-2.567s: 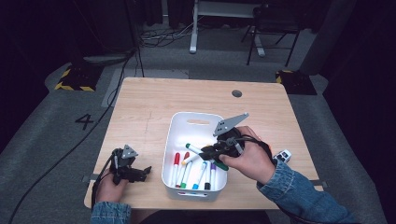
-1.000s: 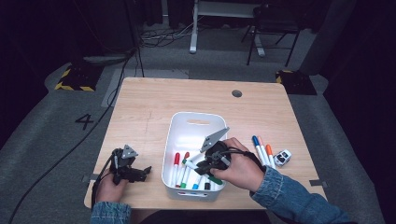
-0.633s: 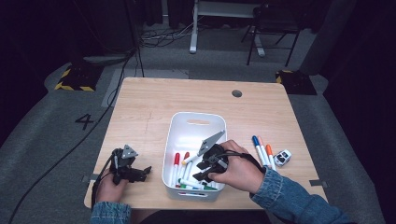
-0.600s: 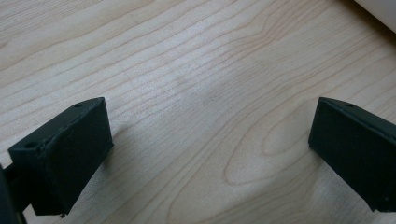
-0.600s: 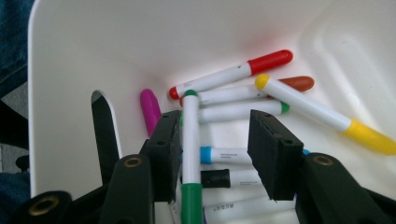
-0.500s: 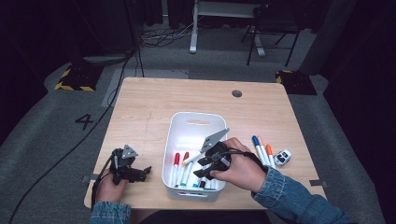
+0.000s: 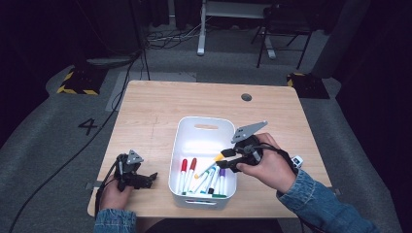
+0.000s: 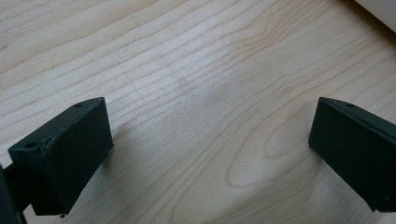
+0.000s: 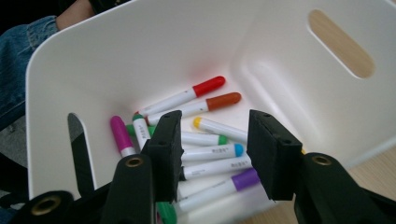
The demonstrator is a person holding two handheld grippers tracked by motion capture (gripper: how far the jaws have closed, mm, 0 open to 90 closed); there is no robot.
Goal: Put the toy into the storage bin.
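1. My right gripper point(image 9: 212, 154) hovers over the white bin point(image 7: 194, 194), jaws part-open after just opening, nothing between them.
2. Below lie the markers point(image 9: 205, 140), loose on the bin floor.
3. My left gripper point(image 8: 205, 154) rests wide open, empty, on the wooden table point(image 7: 160, 107).

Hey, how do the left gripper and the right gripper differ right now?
The left gripper rests low on the bare wooden table, while the right gripper hangs over the white bin of markers. The left gripper's jaws stand wide apart; the right gripper's jaws are closer together, having just opened. Both are black, two-jawed and hold nothing.
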